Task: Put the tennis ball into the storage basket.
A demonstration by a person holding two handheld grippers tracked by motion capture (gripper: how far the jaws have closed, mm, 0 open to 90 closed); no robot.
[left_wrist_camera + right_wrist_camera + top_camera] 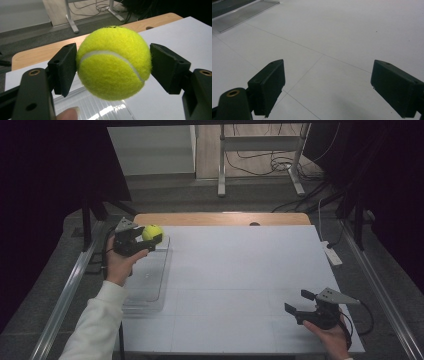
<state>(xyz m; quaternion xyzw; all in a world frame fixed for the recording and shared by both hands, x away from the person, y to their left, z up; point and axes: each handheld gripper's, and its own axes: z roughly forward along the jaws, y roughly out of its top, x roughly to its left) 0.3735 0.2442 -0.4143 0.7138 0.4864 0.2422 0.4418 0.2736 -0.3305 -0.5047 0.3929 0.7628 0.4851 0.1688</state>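
A yellow-green tennis ball hangs in the air above the far end of a clear plastic tray at the table's left. My left gripper is shut on the ball, with a black pad against each side of it. My right gripper is near the front right corner of the white table top. It stands open, low over the bare surface, with nothing between its pads.
A white power strip lies at the table's right edge. A wooden strip with a small hole runs along the far edge. Metal rails flank both sides, and cables lie on the floor beyond.
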